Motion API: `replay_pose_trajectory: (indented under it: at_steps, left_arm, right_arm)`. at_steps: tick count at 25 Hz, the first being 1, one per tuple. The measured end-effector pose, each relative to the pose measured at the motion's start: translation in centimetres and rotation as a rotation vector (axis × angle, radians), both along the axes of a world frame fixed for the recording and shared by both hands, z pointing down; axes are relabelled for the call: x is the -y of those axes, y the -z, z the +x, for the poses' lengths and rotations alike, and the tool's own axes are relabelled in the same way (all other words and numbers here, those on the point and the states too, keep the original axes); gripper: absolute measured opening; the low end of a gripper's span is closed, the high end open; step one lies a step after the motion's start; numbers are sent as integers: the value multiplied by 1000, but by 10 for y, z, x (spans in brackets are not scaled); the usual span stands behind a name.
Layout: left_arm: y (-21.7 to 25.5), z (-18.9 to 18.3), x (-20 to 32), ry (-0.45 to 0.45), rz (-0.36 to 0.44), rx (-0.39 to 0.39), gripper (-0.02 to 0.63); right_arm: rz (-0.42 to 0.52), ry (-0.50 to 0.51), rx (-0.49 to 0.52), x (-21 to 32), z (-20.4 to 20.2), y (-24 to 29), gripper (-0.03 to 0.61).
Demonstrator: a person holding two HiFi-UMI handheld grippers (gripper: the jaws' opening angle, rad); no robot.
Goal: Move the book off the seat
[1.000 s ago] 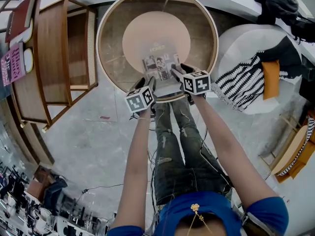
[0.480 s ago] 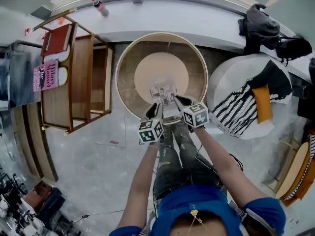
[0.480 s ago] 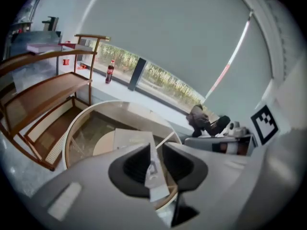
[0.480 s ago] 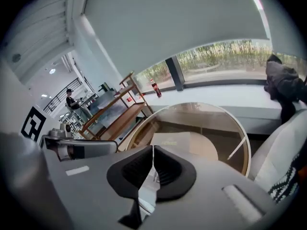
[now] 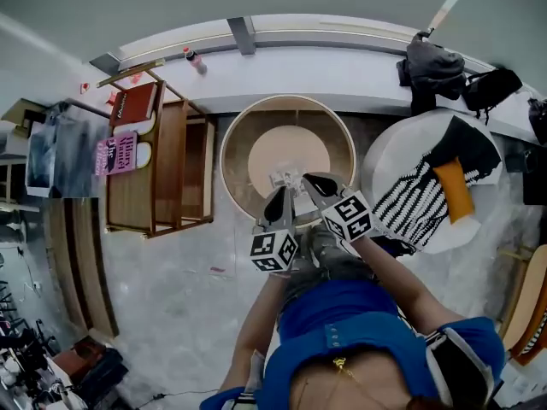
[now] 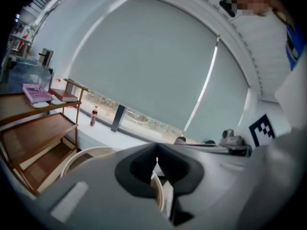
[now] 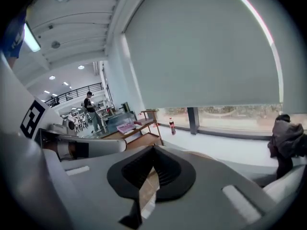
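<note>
Thin picture-covered book point(image 5: 286, 180) pinched above round wooden seat point(image 5: 232, 156).
Left gripper point(image 5: 280, 195) and right gripper point(image 5: 311, 181) side by side, jaws just closed tight on its near edge.

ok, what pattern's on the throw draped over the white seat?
Black-and-white zigzag stripes on the throw; the head view shows it best.

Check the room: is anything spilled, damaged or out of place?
Nothing is spilled or damaged. Only a drink bottle stands alone on the window ledge, and a striped blanket hangs over the white pouffe.
</note>
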State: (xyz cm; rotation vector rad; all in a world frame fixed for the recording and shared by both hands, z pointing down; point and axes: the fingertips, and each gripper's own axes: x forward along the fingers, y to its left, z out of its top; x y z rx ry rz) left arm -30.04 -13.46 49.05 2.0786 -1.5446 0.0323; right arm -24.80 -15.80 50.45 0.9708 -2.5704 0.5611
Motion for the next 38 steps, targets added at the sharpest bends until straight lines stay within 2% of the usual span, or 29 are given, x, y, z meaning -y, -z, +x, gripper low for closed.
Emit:
replay_pose_trajectory:
  at_steps: [6,10,14,25,38]
  left_arm:
    - [75,2,-24,45,126,6,2]
    - [103,-1,-38,61,166,-4,2]
    - [118,3,-53,43,184,36,2]
    - [133,18,-63,-13,224,69,2]
    - [135,9,-62,35,220,79,2]
  right_arm:
    - [115,2,109,-29,1,79,-2]
    - [136,23,179,-51,-5,107,-2]
    - [125,78,206,-71,-11,119,-2]
    - [139,114,214,-82,-12,131,-2]
    - [121,135,204,-81,-21,129,-2]
